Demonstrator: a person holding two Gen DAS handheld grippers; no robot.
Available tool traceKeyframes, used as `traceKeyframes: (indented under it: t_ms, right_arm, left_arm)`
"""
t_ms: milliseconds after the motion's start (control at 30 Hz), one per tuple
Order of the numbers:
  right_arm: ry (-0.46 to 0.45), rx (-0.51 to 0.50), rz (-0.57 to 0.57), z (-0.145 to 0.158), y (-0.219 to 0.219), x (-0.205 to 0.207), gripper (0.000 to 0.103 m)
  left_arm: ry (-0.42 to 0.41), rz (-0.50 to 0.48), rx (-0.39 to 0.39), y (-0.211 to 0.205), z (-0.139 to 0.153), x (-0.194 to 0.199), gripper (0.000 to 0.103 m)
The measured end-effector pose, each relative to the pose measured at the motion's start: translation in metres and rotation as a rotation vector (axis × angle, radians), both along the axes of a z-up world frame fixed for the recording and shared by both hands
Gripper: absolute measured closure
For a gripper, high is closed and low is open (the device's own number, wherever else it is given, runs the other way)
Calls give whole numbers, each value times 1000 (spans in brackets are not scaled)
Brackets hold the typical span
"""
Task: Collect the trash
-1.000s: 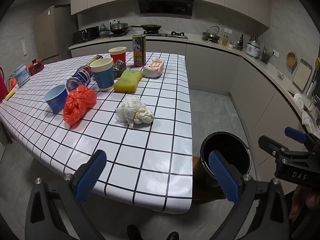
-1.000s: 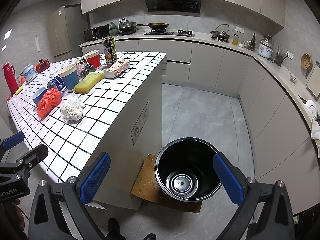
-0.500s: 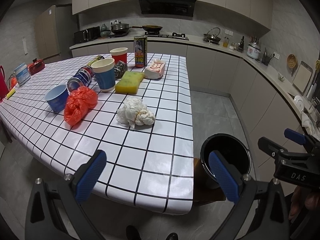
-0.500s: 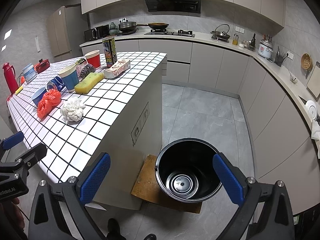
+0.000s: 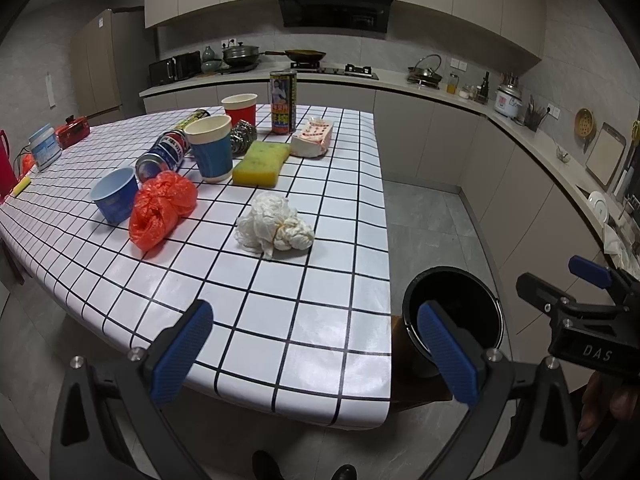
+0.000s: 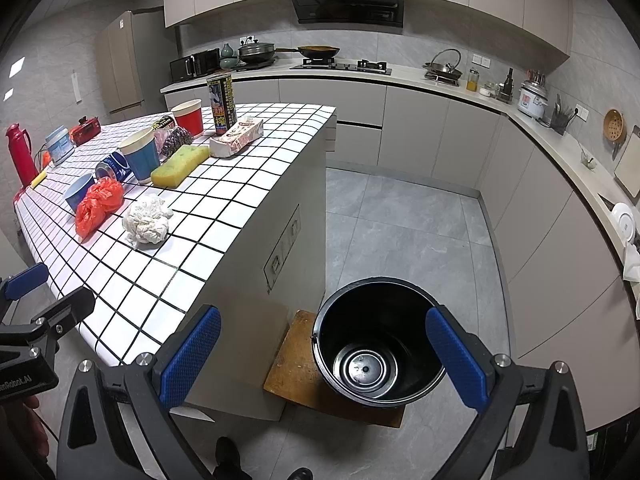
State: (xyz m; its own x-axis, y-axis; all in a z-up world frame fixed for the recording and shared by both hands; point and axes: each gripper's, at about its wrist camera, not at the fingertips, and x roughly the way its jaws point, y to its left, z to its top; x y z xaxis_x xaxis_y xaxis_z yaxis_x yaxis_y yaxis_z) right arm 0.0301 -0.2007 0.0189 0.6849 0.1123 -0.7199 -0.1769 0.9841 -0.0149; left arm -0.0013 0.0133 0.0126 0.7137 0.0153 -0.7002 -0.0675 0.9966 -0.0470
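A crumpled white paper wad (image 5: 274, 227) (image 6: 146, 219) lies on the checked table (image 5: 280, 304), with a red plastic bag (image 5: 160, 208) (image 6: 98, 205) to its left. Behind them are blue cups (image 5: 211, 148), cans (image 5: 168, 154), a yellow sponge (image 5: 262, 162) and a wrapped pack (image 5: 313, 139). A black bucket (image 6: 376, 354) (image 5: 454, 312) stands empty on a wooden board on the floor right of the table. My left gripper (image 5: 314, 348) hangs open over the table's near edge, well short of the wad. My right gripper (image 6: 322, 356) is open above the bucket's left side.
A tall printed can (image 5: 283, 101) and a red cup (image 5: 239, 109) stand at the table's far side. Kitchen counters (image 6: 440, 88) run along the back and right walls. Grey floor tiles (image 6: 400, 224) lie between the table and the cabinets. The person's shoes (image 5: 304, 470) show below.
The left gripper has drifted slightly forward and up over the table edge. The right gripper has barely moved. Both stay open.
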Motion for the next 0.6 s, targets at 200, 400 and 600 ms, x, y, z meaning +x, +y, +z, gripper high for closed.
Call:
traceKeyframes:
  t_ms: [200,400,600]
  right_arm:
    - [1,0,5,1,2,0,0]
    - [1,3,18,0,8,1,0]
    - [-3,11,49,0,21,7,0]
  left_arm:
    - [2,-2,0,3,-2,0,0]
    - [-1,13,5,12,-1,1,0]
    - [1,62,27,36,-2,4,0]
